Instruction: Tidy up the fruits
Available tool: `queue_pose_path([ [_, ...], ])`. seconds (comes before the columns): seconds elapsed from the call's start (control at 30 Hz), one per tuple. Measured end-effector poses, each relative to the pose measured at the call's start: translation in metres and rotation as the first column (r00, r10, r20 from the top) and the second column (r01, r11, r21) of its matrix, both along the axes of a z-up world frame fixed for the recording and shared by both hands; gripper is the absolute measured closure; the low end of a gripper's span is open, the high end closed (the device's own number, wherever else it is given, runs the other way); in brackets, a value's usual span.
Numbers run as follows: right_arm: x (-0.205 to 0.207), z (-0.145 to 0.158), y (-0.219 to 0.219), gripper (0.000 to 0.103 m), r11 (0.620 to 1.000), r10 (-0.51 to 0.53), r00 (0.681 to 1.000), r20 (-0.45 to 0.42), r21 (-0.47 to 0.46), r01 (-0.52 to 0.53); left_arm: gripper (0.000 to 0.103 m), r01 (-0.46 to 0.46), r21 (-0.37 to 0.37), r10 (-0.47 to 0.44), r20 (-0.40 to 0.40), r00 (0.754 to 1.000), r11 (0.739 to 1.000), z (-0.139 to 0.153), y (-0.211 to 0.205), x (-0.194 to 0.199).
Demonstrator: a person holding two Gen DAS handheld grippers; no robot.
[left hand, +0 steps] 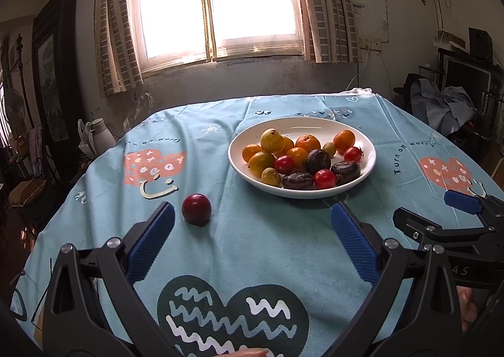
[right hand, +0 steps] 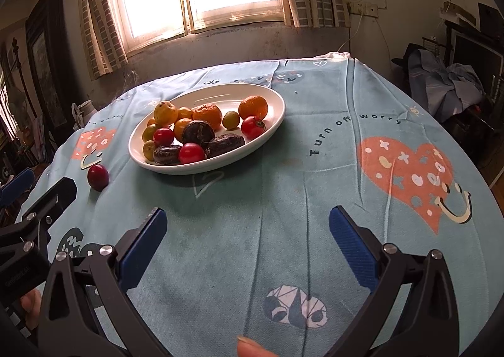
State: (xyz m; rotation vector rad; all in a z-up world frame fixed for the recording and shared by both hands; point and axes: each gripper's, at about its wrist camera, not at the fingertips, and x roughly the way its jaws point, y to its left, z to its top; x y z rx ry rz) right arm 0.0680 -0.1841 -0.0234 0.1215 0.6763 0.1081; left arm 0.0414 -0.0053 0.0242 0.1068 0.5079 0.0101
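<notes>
Your left gripper [left hand: 252, 224] and right gripper [right hand: 247, 231] both stand spread wide and empty; their ribbed blue pads [left hand: 352, 243] are hard and flat. The smooth round dark-red plum [left hand: 196, 209] lies alone toward the table's left edge, just beyond your left pad. A glancing touch may roll it off. The wrinkled light-blue printed tablecloth [left hand: 271, 240] can snag. The glossy white oval ceramic plate [left hand: 299, 191], heaped with fruit, sits mid-table.
</notes>
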Motion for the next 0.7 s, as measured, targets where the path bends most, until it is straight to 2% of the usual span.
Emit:
queue_pose_path([
  [0.33, 0.0001, -0.0004, 0.0007, 0.001, 1.000, 0.000, 1.000, -0.001, 0.000, 0.000, 0.002, -0.014, 0.003, 0.014, 0.014, 1.000, 1.000, -0.0001, 0.0006, -0.0005],
  [0.7, -0.0008, -0.0029, 0.0018, 0.001, 1.000, 0.001, 1.000, -0.005, 0.000, -0.001, 0.002, 0.010, -0.007, -0.010, 0.000, 1.000, 1.000, -0.0008, 0.0015, 0.0008],
])
